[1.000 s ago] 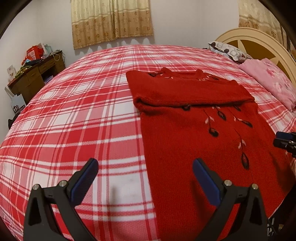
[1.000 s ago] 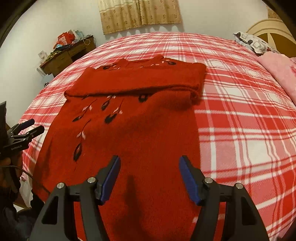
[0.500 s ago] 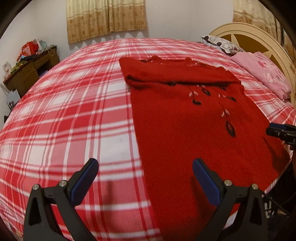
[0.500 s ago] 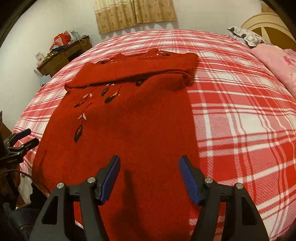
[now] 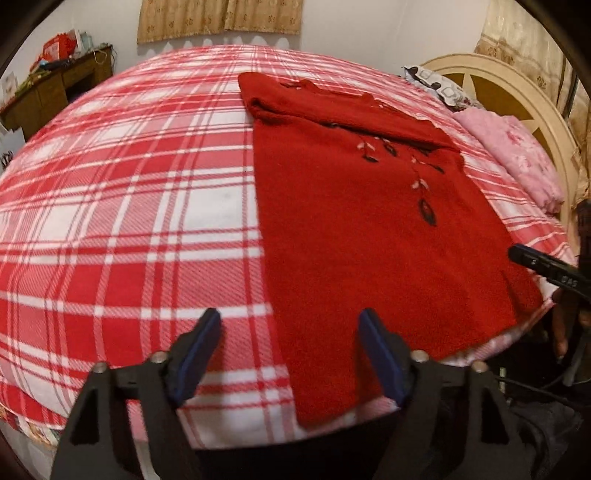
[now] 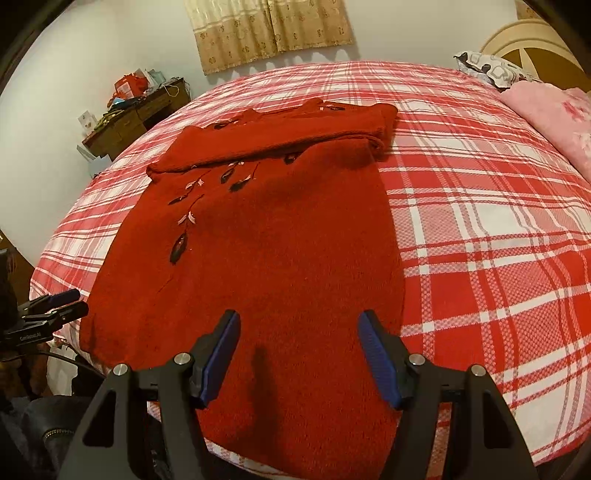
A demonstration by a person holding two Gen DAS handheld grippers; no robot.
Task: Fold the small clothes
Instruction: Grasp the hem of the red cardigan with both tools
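Note:
A red knitted sweater (image 5: 354, 229) with dark leaf embroidery lies flat on the red and white plaid bed (image 5: 129, 221). Its sleeves are folded across the top. It also shows in the right wrist view (image 6: 273, 258). My left gripper (image 5: 291, 332) is open and empty above the sweater's bottom left corner at the bed's near edge. My right gripper (image 6: 297, 332) is open and empty above the sweater's bottom hem. The right gripper also shows at the right edge of the left wrist view (image 5: 543, 266); the left gripper also shows at the left edge of the right wrist view (image 6: 51, 306).
A pink blanket (image 5: 517, 158) and a patterned pillow (image 5: 439, 85) lie by the cream headboard (image 5: 517, 92). A cluttered wooden desk (image 6: 136, 114) stands against the far wall under curtains (image 6: 269, 29). The bed's near edge drops off below the grippers.
Both grippers have pulled back toward the bed's near edge, so the sweater's bottom hem and the edge of the bed have come into view. Both stay open.

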